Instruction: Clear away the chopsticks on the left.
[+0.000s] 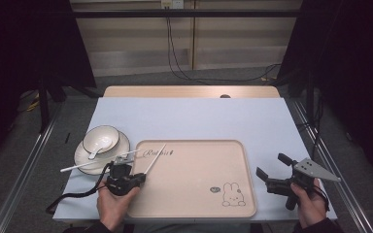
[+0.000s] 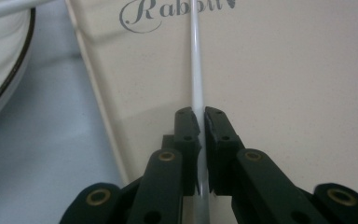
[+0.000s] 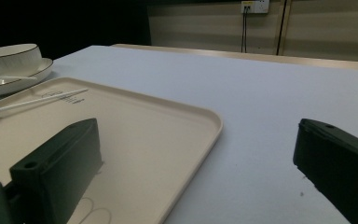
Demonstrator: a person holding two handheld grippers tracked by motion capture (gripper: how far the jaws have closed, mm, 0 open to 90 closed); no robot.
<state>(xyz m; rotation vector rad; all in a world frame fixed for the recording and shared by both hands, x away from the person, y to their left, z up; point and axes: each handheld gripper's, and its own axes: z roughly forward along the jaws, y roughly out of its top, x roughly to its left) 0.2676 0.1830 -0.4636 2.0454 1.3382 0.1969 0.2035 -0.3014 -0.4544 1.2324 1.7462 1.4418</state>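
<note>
Left gripper (image 1: 142, 177) held low over the near-left corner of the beige tray (image 1: 194, 204), jaws clamped on a white chopstick (image 1: 154, 159). Chopstick seen running from the pads up and away over the tray's printed lettering, tip raised slightly above the surface in the right gripper view (image 3: 42, 100). In the left gripper view, same chopstick (image 2: 196, 70) pinched between the two black pads, shaft passing straight through the narrow gap and onward across the tray (image 2: 284, 84) toward the script print. Second white chopstick (image 1: 97, 161) lying across the plate (image 1: 82, 158), one end projecting left past the rim onto the pale blue table cover (image 1: 189, 116). Bowl (image 1: 101, 137) standing on that plate, white spoon (image 1: 99, 147) resting inside it. Plate and bowl just left of the tray, apart from its edge. Right gripper (image 1: 270, 172) held at the near-right side of the table, beside the tray's right edge, jaws spread wide with nothing between them; confirmed in the right gripper view, both black jaws well apart over tray rim (image 3: 209, 123) and table cover. Rabbit drawing (image 1: 230, 194) noted at the tray's near-right corner. Hands gripping both tool handles from the bottom edge.
</note>
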